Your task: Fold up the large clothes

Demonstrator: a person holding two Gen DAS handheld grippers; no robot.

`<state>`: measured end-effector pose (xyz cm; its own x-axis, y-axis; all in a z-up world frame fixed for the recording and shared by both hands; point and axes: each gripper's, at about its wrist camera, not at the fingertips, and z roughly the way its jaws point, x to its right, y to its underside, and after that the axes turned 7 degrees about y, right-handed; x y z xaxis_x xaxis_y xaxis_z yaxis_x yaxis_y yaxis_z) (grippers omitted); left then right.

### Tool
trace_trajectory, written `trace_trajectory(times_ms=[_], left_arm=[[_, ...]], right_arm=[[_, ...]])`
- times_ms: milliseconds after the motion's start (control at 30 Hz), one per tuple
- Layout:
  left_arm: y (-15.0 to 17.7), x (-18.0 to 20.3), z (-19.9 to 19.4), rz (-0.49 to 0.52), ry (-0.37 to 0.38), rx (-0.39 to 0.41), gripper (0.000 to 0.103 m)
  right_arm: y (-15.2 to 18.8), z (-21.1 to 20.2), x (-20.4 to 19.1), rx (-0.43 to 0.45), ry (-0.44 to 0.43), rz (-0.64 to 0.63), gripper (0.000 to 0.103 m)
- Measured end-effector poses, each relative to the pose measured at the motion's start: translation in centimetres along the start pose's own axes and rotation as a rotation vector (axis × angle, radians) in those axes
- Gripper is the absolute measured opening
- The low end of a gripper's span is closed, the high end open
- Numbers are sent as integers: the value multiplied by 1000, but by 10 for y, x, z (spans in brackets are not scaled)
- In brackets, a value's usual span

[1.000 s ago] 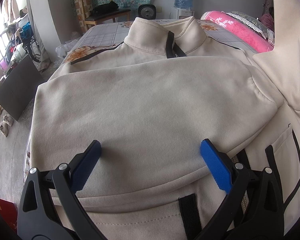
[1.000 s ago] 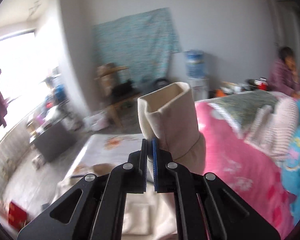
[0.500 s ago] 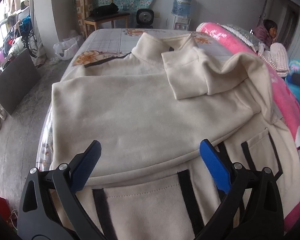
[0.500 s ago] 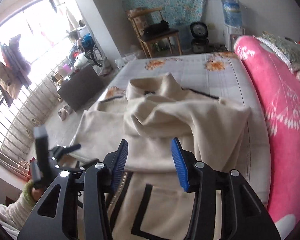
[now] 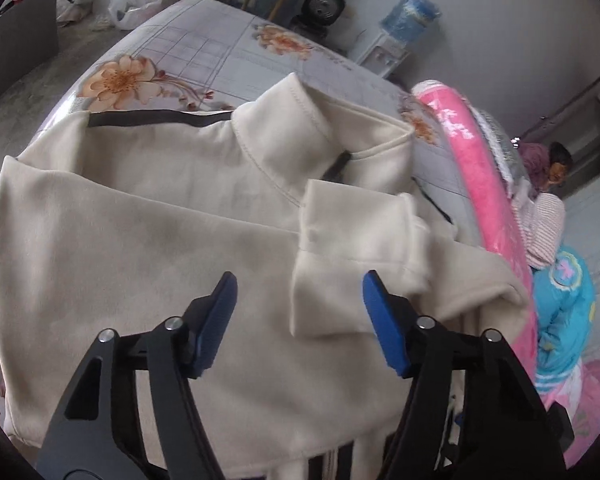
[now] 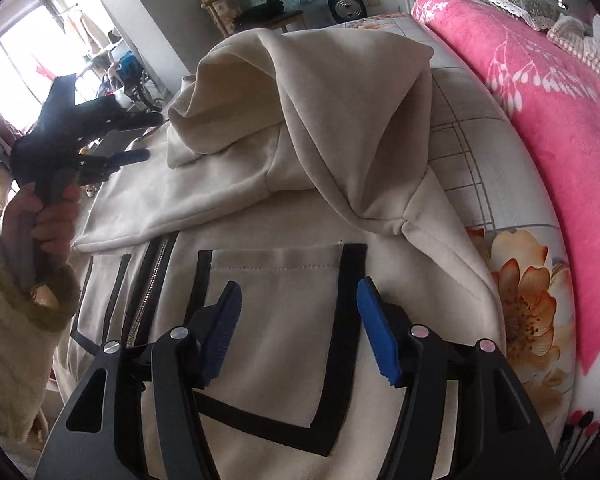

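A cream jacket [image 5: 140, 240] with black trim lies flat on the bed, collar [image 5: 300, 120] at the far end. Both sleeves are folded across its chest, and the right sleeve [image 6: 340, 100] lies in a loose heap. My left gripper [image 5: 299, 284] hovers over that sleeve's cuff [image 5: 328, 288]. Its jaws are closing with the cuff between them, and the pads are clear of the cloth. My right gripper [image 6: 299, 288] hangs just above the black-edged pocket [image 6: 276, 276], jaws opening and nothing in them. The right wrist view shows the left gripper [image 6: 144, 138] in a hand at left.
The floral bed sheet [image 5: 204, 44] shows beyond the collar. A pink blanket [image 6: 540, 100] runs along the right side of the bed, with a blue garment [image 5: 564, 312] past it. A person [image 5: 548, 160] sits at far right. A fan [image 5: 324, 4] and a chair [image 6: 236, 4] stand behind.
The right gripper let go of the raised sleeve cuff and dropped down over the pocket. The sleeve now lies across the chest. The left gripper rolled, moved over the cuff and narrowed.
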<state>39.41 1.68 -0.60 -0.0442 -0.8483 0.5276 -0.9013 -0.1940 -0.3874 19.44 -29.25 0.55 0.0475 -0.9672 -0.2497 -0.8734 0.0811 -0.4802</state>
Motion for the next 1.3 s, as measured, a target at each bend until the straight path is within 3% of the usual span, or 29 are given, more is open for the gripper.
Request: trace_trajectory(times_ms=[133,200,267,367,500,600,733,833,967,1067,1133,1200,1300], left_arm=[[-14,-1,22,-51,49,-21,43],[-17,-3,29,-82,82,-28,33],[-17,-3,34,-99,102,-33,14],[-13,4,25,-56,105,5,4],[-15,24,-26,49,134,121,3],[-15,44,-78,162,110,220,3],[-2,61,-147,358,14,346,3],[17,47,-172,440,-88,361,3],[45,-7,-158,382,-197,232,4],[62,-52,-147,263,-202,153,5],[69,-71,-152,193,-176,173,5],[71,-83,-159,127,-99,190,5],[69,-93,-161,67,-27,201,24]], right_arm=[[6,1,-1,10,15,-14,59],[7,2,-1,19,8,-12,60],[8,2,1,25,-2,-4,60],[8,2,3,30,-20,6,60],[7,2,7,27,-35,9,60],[5,2,6,22,-31,-4,60],[4,2,2,17,-17,-19,60],[4,2,-1,17,-3,-35,60],[4,3,-6,15,19,-52,60],[3,4,-9,6,35,-62,60],[2,4,-11,-5,46,-70,61],[2,4,-13,-15,51,-78,64],[2,4,-18,-29,70,-95,68]])
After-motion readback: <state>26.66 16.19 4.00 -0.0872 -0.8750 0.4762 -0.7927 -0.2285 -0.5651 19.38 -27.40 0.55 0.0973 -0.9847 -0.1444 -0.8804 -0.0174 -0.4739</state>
